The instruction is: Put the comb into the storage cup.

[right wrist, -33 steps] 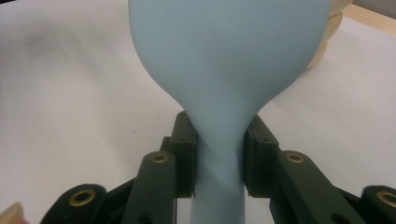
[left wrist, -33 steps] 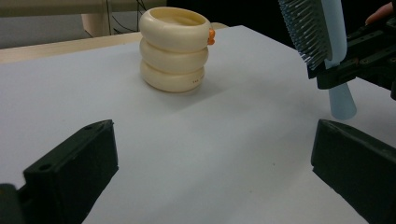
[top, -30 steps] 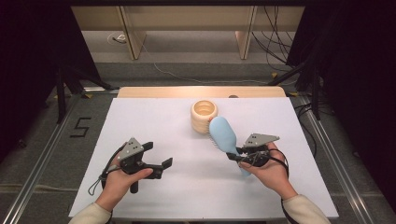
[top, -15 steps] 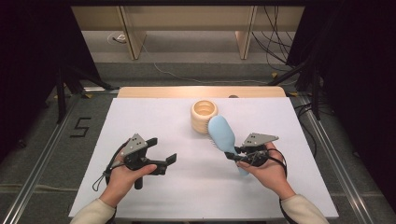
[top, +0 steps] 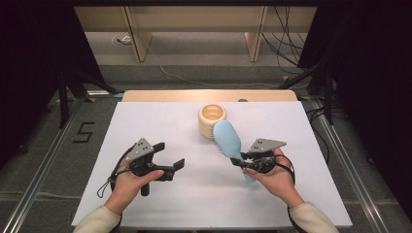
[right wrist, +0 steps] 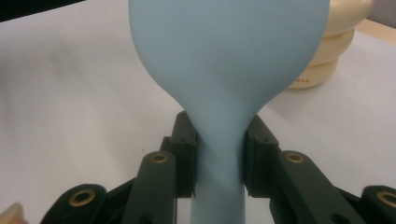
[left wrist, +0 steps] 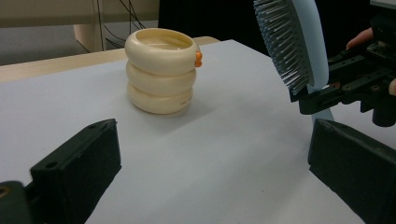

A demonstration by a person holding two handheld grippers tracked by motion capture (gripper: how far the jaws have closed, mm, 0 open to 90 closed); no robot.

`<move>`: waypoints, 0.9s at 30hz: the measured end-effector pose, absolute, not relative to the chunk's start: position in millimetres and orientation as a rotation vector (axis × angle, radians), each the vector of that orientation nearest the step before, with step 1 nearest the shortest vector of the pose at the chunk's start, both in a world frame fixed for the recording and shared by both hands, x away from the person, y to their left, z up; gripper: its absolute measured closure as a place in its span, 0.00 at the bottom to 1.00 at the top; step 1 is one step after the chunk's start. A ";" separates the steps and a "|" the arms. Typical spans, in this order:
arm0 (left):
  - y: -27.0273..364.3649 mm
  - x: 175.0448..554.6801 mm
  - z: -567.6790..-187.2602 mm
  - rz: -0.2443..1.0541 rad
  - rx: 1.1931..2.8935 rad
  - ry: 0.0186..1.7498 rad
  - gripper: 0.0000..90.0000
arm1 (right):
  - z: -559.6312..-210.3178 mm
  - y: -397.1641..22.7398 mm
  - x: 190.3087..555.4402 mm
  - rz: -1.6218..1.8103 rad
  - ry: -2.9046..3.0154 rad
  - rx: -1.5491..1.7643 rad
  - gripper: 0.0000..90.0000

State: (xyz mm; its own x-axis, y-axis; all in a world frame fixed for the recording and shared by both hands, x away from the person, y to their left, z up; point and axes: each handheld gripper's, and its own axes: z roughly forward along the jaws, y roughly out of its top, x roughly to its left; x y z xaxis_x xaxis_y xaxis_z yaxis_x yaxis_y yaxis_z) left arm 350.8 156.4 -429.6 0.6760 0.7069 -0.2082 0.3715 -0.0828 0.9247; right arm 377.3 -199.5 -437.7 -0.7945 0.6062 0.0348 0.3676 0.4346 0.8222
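The light blue hairbrush [top: 227,141] is held by its neck between the fingers [right wrist: 187,154] of the right gripper [top: 243,162], which are closed on it; it is raised above the white desk [top: 145,121], bristles turned toward the left gripper [top: 170,158], probably so that the head can be lowered into the cream ringed holder [top: 212,120] just beyond it; the left gripper's fingers [left wrist: 79,163] are spread wide with nothing between them, apparently kept ready to steady the holder.

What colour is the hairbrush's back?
Light blue; the hairbrush back shows best in the right gripper view.
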 end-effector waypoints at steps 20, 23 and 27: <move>151.8 353.4 -427.8 0.346 1.690 0.873 0.02 | -437.8 -186.3 376.9 1.307 2.425 0.827 0.78; 150.9 353.7 -427.5 0.345 1.691 0.869 0.02 | -437.8 -184.5 376.8 1.312 2.424 0.824 0.78; 149.3 353.9 -427.1 0.342 1.691 0.866 0.02 | -438.4 -181.8 376.8 1.317 2.420 0.823 0.78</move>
